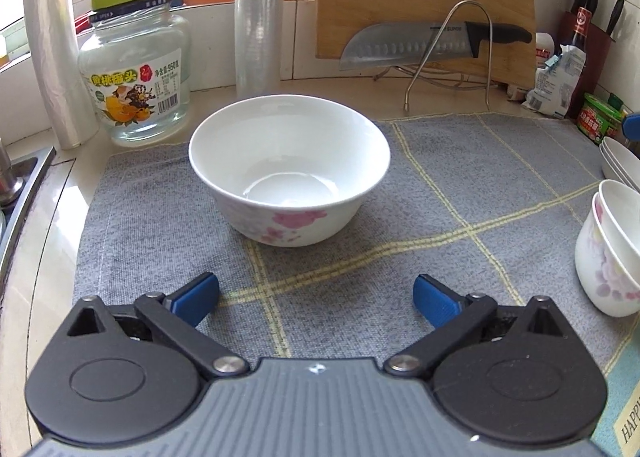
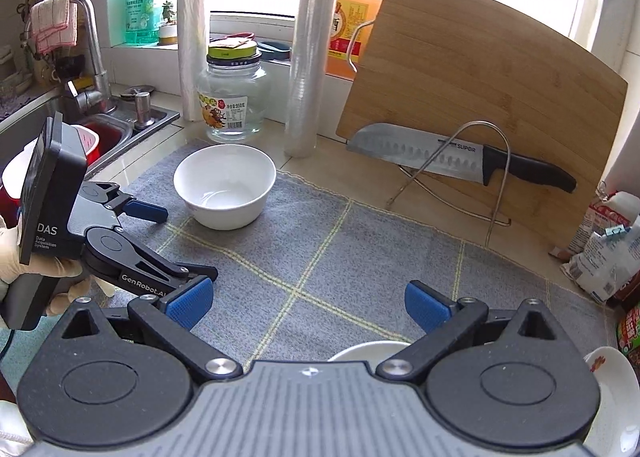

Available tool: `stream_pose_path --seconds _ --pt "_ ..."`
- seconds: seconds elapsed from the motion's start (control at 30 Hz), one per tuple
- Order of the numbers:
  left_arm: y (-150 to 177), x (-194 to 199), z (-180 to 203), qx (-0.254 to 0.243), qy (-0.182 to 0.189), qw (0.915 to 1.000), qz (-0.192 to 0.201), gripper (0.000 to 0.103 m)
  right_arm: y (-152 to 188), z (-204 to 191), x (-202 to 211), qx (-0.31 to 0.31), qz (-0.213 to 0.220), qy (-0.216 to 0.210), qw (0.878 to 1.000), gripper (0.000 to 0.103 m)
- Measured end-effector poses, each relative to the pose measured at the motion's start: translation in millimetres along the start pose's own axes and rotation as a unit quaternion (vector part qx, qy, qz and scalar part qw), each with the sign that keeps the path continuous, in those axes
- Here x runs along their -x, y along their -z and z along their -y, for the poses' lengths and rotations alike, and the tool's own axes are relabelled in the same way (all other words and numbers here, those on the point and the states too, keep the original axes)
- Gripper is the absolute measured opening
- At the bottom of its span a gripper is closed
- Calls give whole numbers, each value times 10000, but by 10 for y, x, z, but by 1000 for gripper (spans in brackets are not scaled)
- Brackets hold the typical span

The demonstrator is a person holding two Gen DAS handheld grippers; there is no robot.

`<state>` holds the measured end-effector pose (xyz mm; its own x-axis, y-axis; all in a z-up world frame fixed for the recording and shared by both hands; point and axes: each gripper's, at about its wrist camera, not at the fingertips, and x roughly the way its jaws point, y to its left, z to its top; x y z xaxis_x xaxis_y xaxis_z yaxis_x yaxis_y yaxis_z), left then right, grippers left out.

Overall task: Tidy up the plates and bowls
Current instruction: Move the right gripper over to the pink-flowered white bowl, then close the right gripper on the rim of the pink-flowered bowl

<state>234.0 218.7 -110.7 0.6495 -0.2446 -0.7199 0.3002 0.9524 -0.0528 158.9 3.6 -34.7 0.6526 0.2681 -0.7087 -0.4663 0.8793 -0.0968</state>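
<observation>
We hold the left gripper spread wide, empty, facing the bowl that stands alone on the grey mat; probably to take its rim. Our right gripper is also spread, empty.

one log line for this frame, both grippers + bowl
left gripper: open, empty | right gripper: open, empty | bowl: upright on mat, untouched
</observation>
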Motion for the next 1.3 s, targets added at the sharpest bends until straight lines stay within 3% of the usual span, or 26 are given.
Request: stream_pose_path --seconds 0.13,0.4,0.57,1.13,1.3 --pt "-3 -46 5 -192 -181 9996 55 103 -133 -107 -98 223 -61 -38 9997 103" --pt "-74 -46 -37 -278 -96 9996 -24 102 -336 -239 -333 508 -249 -155 9983 103" --pt "-114 42 -97 -281 -145 9989 346 102 -466 -251 -510 621 -392 -261 9970 103" --pt "-233 -12 -120 -503 -164 9962 697 100 -941 -285 -1356 691 -700 -1101 9890 103" --pt "-249 -41 -128 -478 -113 9965 683 93 -1022 -307 -1543 742 -772 -1294 9858 100"
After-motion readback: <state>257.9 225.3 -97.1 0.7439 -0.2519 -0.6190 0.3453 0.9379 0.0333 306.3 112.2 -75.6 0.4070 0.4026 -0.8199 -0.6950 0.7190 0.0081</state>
